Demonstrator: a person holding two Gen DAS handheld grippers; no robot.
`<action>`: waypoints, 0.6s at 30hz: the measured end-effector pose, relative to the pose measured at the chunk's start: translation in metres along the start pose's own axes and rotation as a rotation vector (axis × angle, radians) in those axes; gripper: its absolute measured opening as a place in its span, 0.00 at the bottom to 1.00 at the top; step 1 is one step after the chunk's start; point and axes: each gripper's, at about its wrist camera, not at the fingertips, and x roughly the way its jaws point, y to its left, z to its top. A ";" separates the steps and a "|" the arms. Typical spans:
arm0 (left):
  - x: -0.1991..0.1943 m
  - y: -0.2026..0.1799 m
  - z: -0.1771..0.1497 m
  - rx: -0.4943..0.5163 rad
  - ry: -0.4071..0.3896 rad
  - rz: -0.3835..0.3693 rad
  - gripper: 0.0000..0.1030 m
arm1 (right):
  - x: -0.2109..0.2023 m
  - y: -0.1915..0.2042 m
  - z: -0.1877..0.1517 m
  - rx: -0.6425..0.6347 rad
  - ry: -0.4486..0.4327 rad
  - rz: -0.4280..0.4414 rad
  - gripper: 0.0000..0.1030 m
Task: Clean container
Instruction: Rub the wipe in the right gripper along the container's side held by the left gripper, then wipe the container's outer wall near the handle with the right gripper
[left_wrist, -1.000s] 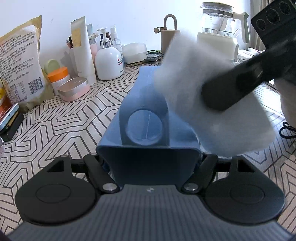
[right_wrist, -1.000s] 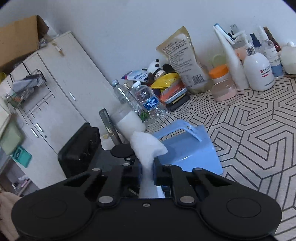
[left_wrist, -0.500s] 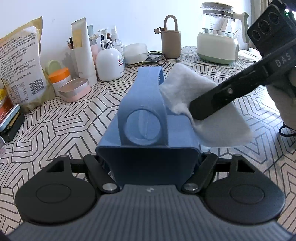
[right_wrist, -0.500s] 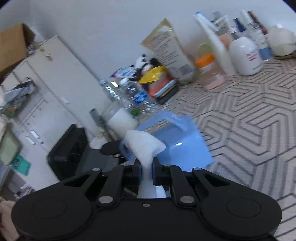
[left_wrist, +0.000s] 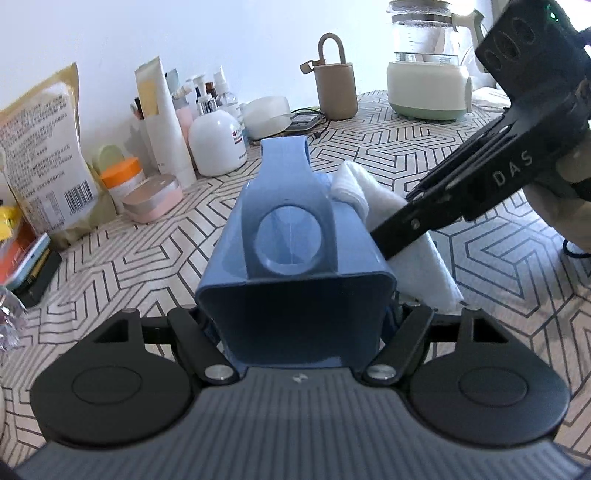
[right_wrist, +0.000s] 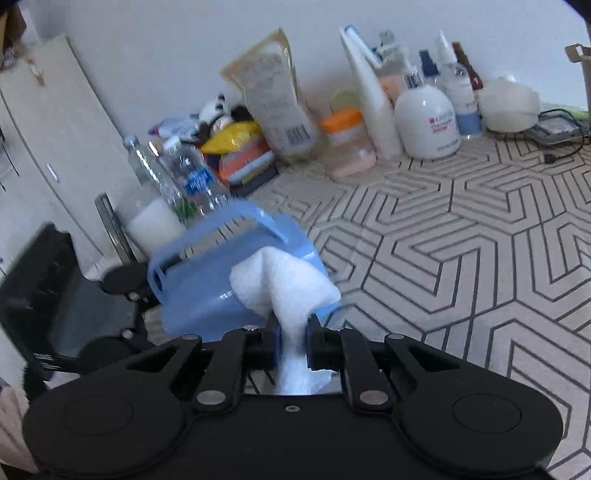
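A blue plastic container (left_wrist: 288, 206) with a strap handle lies on its side between the fingers of my left gripper (left_wrist: 299, 317). The jaws are closing on it and the pads press its two walls. My right gripper (right_wrist: 291, 343) is shut on a folded white cloth (right_wrist: 288, 284). In the left wrist view it reaches in from the right, and the cloth (left_wrist: 384, 203) rests against the container's right wall. The right wrist view shows the cloth touching the blue container (right_wrist: 207, 306) near its open end.
The table (right_wrist: 461, 240) has a geometric-patterned cover. At its back stand a white lotion bottle (left_wrist: 218, 147), tubes, an orange-lidded jar (left_wrist: 122, 177), a snack bag (left_wrist: 40, 158), a beige pot (left_wrist: 338, 88) and a kettle (left_wrist: 428, 74). Water bottles (right_wrist: 192, 177) stand at the left edge.
The right gripper with the cloth has come down from over the container's top to its right wall. The container has stayed in the left gripper.
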 end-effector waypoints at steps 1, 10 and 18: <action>0.000 0.001 0.000 -0.002 0.001 -0.002 0.72 | 0.000 0.002 -0.001 -0.014 0.004 0.001 0.15; -0.001 -0.001 0.000 0.005 0.000 -0.008 0.72 | -0.024 0.022 -0.001 -0.104 -0.065 0.227 0.14; -0.002 0.002 -0.001 -0.021 0.003 -0.024 0.71 | -0.024 0.027 -0.003 -0.145 -0.031 0.234 0.12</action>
